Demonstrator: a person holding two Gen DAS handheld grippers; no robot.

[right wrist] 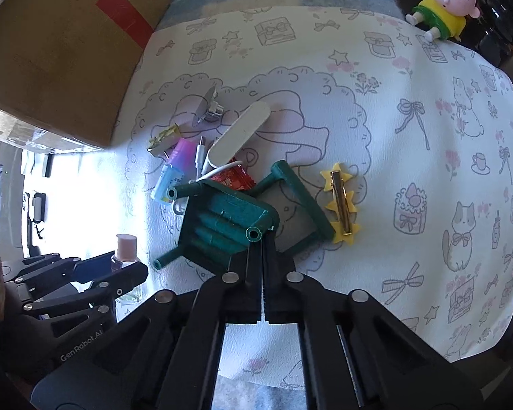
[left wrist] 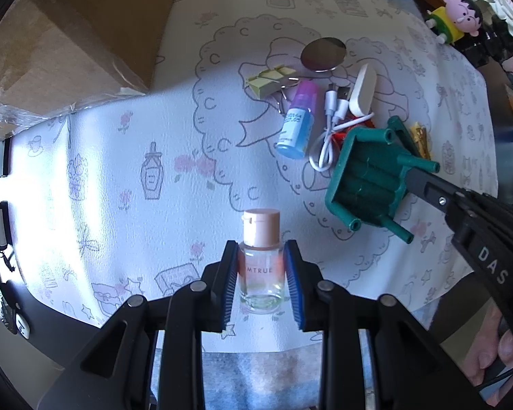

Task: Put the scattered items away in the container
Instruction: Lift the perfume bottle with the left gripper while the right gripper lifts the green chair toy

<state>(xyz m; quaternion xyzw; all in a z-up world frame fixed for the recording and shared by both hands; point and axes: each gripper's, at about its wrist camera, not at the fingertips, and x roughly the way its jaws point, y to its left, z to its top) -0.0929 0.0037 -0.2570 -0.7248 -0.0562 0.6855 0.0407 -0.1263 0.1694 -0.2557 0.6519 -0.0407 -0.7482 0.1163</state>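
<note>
My left gripper [left wrist: 260, 249] points straight down and is shut on a small clear bottle [left wrist: 260, 273] with a pink cap, the blue pads pressing its sides. A green toy chair [left wrist: 369, 184] lies tipped over on the patterned cloth, legs sticking out. My right gripper [right wrist: 263, 239] is shut, its tips against the chair [right wrist: 222, 225] at a corner beside one leg; I see nothing between the pads. The brown cardboard box [left wrist: 51, 51] stands at the upper left. In the right wrist view, the left gripper [right wrist: 119, 266] and the bottle cap [right wrist: 126, 247] show at lower left.
Beyond the chair lie a blue and purple bottle [left wrist: 296, 119], a white cable [left wrist: 328, 130], a white oblong case [left wrist: 362, 90], a yellow binder clip [left wrist: 270, 80] and a round disc [left wrist: 323, 54]. A star hair clip [right wrist: 340, 205], red packet [right wrist: 231, 179] and figurine [right wrist: 444, 3] sit nearby.
</note>
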